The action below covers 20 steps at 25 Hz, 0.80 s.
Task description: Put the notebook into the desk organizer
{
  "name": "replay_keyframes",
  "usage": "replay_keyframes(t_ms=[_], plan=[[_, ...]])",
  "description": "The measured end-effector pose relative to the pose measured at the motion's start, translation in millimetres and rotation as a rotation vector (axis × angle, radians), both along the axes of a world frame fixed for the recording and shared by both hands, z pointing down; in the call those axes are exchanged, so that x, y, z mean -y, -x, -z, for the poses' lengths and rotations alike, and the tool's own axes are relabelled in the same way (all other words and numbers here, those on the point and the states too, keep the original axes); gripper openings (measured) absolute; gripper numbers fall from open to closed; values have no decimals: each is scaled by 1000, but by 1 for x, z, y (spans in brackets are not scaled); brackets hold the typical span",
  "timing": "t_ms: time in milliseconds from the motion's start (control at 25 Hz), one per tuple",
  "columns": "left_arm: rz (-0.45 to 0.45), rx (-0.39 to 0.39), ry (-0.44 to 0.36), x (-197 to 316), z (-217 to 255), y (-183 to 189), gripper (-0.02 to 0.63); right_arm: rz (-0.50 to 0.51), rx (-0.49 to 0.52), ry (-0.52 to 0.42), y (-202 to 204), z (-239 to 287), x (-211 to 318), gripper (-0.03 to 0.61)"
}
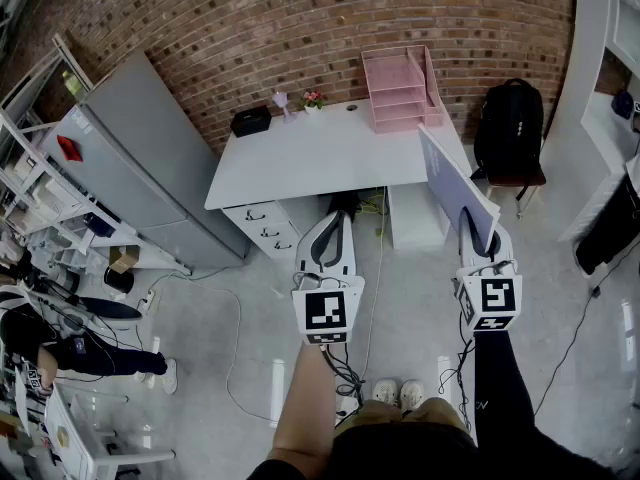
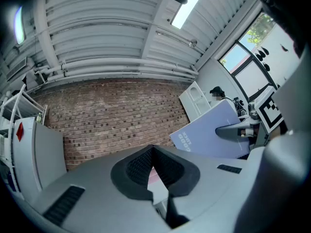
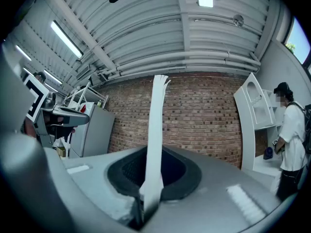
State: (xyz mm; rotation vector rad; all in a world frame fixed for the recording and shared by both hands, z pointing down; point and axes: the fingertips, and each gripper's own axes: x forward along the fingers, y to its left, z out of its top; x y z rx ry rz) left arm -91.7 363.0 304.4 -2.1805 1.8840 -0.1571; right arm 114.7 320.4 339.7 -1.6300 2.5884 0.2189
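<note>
The lavender notebook (image 1: 458, 188) stands on edge in the air before the white desk (image 1: 330, 158), and my right gripper (image 1: 480, 240) is shut on its lower edge. In the right gripper view the notebook (image 3: 156, 130) rises edge-on from between the jaws of the right gripper (image 3: 151, 154). The pink desk organizer (image 1: 400, 88), a stack of open trays, stands at the desk's back right corner. My left gripper (image 1: 330, 230) hangs shut and empty before the desk's front edge; in its own view the left gripper (image 2: 153, 150) has its jaws together and the notebook (image 2: 214, 132) shows at the right.
A black box (image 1: 250, 120) and a small flower pot (image 1: 313, 98) sit at the back of the desk. A drawer unit (image 1: 265, 228) stands under it. A grey cabinet (image 1: 150, 168) is at the left, a black backpack on a chair (image 1: 510, 128) at the right. A person (image 1: 60, 348) crouches at lower left.
</note>
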Motion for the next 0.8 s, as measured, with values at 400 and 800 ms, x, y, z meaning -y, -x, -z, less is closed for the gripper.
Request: replay_keyframes(t_ms=[400, 800], plan=[[-23, 4, 17, -6, 3, 38, 5, -43, 19, 23, 28, 2, -10, 29], [-34, -10, 17, 3, -8, 71, 5, -75, 48, 37, 47, -9, -2, 29]])
